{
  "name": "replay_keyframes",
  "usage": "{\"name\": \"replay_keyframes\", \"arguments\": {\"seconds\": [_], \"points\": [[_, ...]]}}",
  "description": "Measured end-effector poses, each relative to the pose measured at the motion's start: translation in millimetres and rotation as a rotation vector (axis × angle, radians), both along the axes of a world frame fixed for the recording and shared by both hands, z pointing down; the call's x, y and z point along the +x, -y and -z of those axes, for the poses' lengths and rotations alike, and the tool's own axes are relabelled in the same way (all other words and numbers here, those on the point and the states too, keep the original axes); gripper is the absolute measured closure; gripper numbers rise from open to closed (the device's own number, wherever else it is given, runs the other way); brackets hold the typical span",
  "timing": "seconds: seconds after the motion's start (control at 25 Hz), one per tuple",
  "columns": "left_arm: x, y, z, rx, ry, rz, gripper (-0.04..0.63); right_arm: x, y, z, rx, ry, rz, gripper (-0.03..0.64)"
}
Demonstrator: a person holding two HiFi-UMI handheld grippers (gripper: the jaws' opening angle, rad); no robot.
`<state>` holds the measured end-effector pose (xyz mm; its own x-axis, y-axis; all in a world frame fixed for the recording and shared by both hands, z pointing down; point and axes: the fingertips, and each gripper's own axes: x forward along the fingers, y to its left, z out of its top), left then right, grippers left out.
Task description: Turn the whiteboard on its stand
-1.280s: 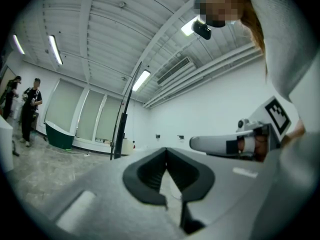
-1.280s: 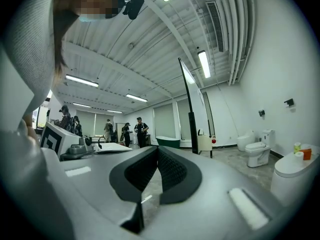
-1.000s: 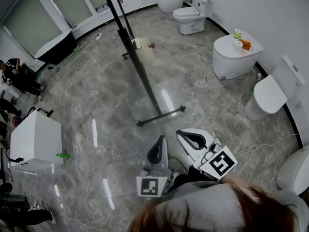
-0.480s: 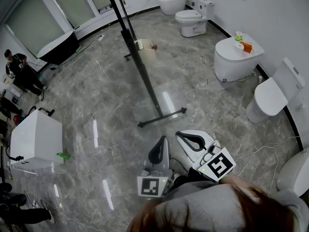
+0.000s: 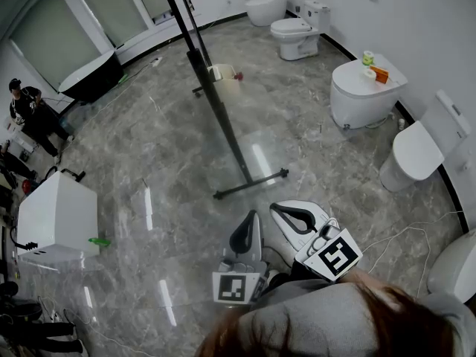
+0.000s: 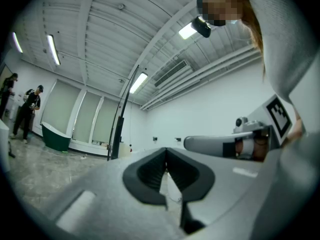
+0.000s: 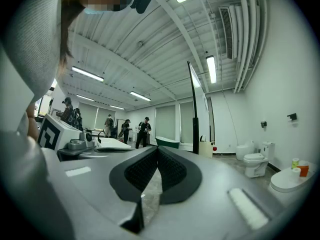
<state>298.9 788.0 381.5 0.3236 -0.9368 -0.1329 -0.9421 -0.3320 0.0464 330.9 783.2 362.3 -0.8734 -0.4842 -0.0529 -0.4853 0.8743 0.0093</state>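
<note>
The whiteboard (image 5: 212,95) stands edge-on ahead of me, so it shows as a thin black frame rising from the floor. Its foot bar (image 5: 250,183) lies across the marble floor. It also shows as a dark upright, the whiteboard (image 7: 195,115) in the right gripper view and the whiteboard (image 6: 118,129) in the left gripper view. My left gripper (image 5: 246,231) and right gripper (image 5: 298,214) are held close to my body, well short of the stand. Both are shut with nothing between the pads, as seen at the left gripper (image 6: 166,165) and the right gripper (image 7: 157,164).
Several white toilets (image 5: 297,32) (image 5: 363,88) (image 5: 416,151) line the right wall. A white box (image 5: 56,214) stands at the left, a small bin (image 5: 223,76) behind the stand, a dark tub (image 5: 91,73) at the back left. People (image 5: 33,117) stand far left. A cable (image 5: 401,233) lies by my right.
The view has shifted slightly and a person at the far left has moved. Both grippers stay shut and in the same place near my body.
</note>
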Motion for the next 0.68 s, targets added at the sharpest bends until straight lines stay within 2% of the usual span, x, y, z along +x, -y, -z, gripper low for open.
{"name": "replay_keyframes", "arguments": {"seconds": [0.68], "points": [[-7.6,7.6,1.3,0.014,0.001,0.011,0.595,-4.0,7.7,-0.4,-0.005,0.004,-0.002,0.614]]}}
